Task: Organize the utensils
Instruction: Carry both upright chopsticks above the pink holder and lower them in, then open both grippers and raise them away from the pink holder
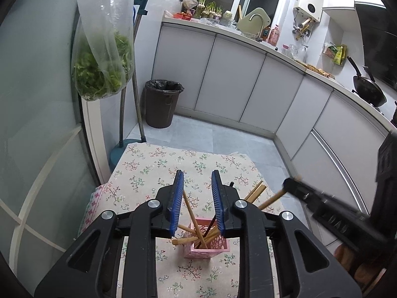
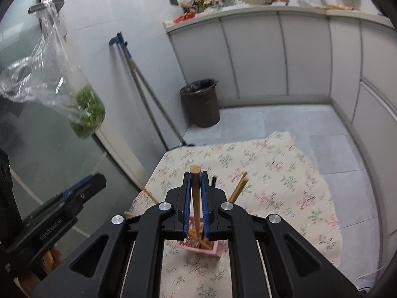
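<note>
A pink perforated holder [image 1: 208, 247] stands on a floral tablecloth [image 1: 153, 168] and holds several wooden utensils and a dark chopstick. My left gripper [image 1: 197, 177] is open and empty, its blue pads apart above the holder. My right gripper [image 2: 195, 175] is shut on a wooden utensil handle [image 2: 195, 198], held upright with its lower end in the holder [image 2: 198, 247]. The right gripper also shows in the left wrist view [image 1: 295, 183], gripping that wooden handle [image 1: 271, 200]. The left gripper shows at the left of the right wrist view [image 2: 86, 183].
A dark bin [image 1: 162, 103] stands on the tiled floor by the white cabinets [image 1: 233, 74]. A plastic bag of greens [image 1: 104, 57] hangs at the left by a glass door. Mop handles [image 2: 148, 99] lean on the wall. A wok [image 1: 369, 89] sits on the counter.
</note>
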The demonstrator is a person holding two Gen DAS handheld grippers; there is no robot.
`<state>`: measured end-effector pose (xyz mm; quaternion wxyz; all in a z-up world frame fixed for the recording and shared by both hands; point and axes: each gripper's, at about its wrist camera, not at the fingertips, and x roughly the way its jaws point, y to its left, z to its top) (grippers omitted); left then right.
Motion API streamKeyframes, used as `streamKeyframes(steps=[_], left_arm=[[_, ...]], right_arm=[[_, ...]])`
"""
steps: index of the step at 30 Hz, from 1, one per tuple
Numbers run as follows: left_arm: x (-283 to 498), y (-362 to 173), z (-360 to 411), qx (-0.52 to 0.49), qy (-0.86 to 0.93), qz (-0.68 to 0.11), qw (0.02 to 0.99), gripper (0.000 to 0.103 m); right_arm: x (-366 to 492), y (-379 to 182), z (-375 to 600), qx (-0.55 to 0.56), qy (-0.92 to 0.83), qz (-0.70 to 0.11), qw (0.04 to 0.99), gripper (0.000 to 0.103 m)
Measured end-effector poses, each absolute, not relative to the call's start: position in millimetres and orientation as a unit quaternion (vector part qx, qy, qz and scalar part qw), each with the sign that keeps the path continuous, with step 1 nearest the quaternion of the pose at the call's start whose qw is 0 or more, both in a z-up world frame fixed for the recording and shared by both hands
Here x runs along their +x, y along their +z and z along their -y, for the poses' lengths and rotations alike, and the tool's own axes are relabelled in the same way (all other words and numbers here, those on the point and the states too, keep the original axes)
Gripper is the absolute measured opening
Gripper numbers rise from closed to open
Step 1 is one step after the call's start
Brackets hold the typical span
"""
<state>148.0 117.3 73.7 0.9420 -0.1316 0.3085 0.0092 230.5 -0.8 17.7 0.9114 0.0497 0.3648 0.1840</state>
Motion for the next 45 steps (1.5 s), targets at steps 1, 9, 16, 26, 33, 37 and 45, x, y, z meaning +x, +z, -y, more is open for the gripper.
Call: streamKeyframes(steps=[1,9,16,26,33,37,45], left_arm=[[146.8,74.4,-118.1,-0.132,0.01,-0.308,0.942,0.023],[146.6,75.6,-110.6,-0.124,0.0,-0.311,0.942,0.025],[144.9,73.9,-103.1,-0.109,-0.002,-0.316,0.942,0.031],[140.4,72.1,-93.3,-0.094,-0.001,-0.319,0.943,0.048],[133.4,74.2,-90.7,-0.092,-0.001,-0.311,0.946,0.064],[130.3,73.8,-88.7,-0.088,0.0,-0.309,0.947,0.073],[124.5,71.2,-86.9,-0.086,0.006,-0.306,0.948,0.081]], right_arm=[[231.1,14.0,1.5,0.056,0.183,-0.369,0.909,0.017],[225.9,20.0,10.6,0.05,0.172,-0.36,0.915,0.031],[218.9,16.4,13.7,0.044,0.171,-0.364,0.914,0.034],[205.7,18.0,23.1,0.041,0.16,-0.357,0.919,0.051],[201.5,17.0,31.1,0.047,0.147,-0.36,0.92,0.06],[198.1,17.2,37.8,0.055,0.138,-0.355,0.923,0.069],[192.2,19.3,55.6,0.065,0.111,-0.344,0.93,0.081]])
